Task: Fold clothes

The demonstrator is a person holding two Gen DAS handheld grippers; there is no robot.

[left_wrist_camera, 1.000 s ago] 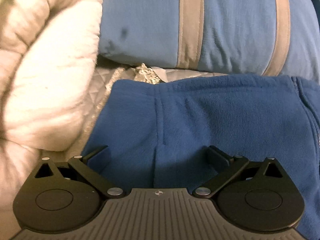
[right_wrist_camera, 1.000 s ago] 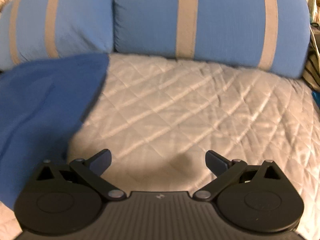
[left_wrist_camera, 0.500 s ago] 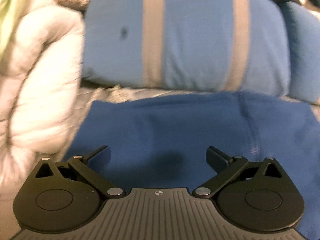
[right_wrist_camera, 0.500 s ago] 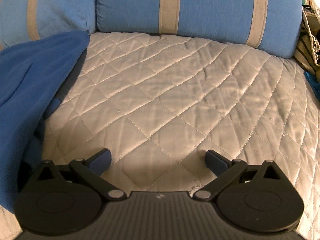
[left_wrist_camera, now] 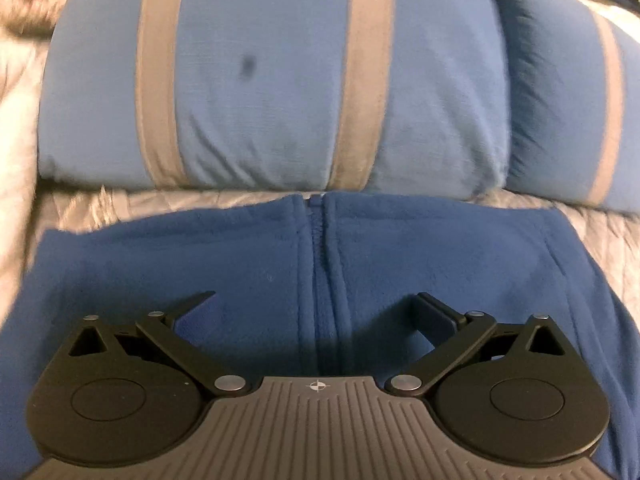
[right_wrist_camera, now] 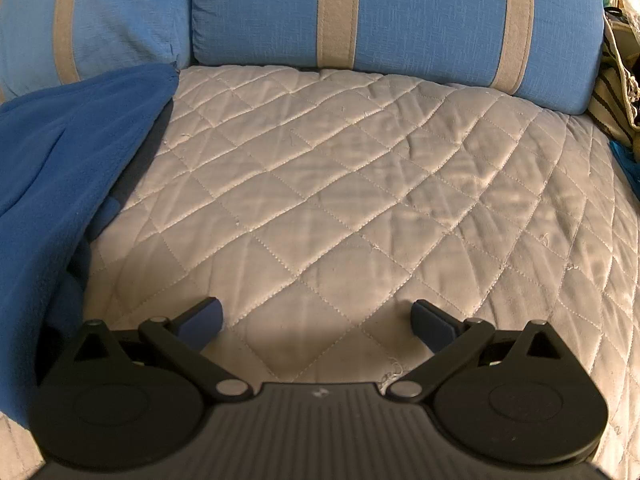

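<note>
A: Report the position of the garment.

B: The royal-blue fleece zip jacket (left_wrist_camera: pixel 400 264) lies flat on the grey diamond-quilted cover (right_wrist_camera: pixel 360 200). In the left wrist view its closed zipper (left_wrist_camera: pixel 320 264) runs from near to far along the centre line. Its far edge stops just short of the light-blue pillow with tan stripes (left_wrist_camera: pixel 260 80).

A: Status of the left gripper?

B: The left gripper (left_wrist_camera: pixel 316 312) is released, jaws spread wide. It sits directly over the fleece, one finger to each side of the zipper. No fabric lies between the pads. Whether the fingertips touch the fleece cannot be told.

A: And the right gripper?

B: The right gripper (right_wrist_camera: pixel 316 316) is also released, jaws fully spread and holding nothing. It is over bare quilting. In the right wrist view the jacket occupies the left edge, bunched and draped, near the left finger.

A: Surroundings?

B: A second light-blue striped pillow (right_wrist_camera: pixel 400 12) lies along the far side of the cover, touching the first. A striped fabric item (right_wrist_camera: pixel 612 84) sits at the far right edge. Pale fluffy bedding (left_wrist_camera: pixel 16 92) fills the left margin of the left wrist view.
</note>
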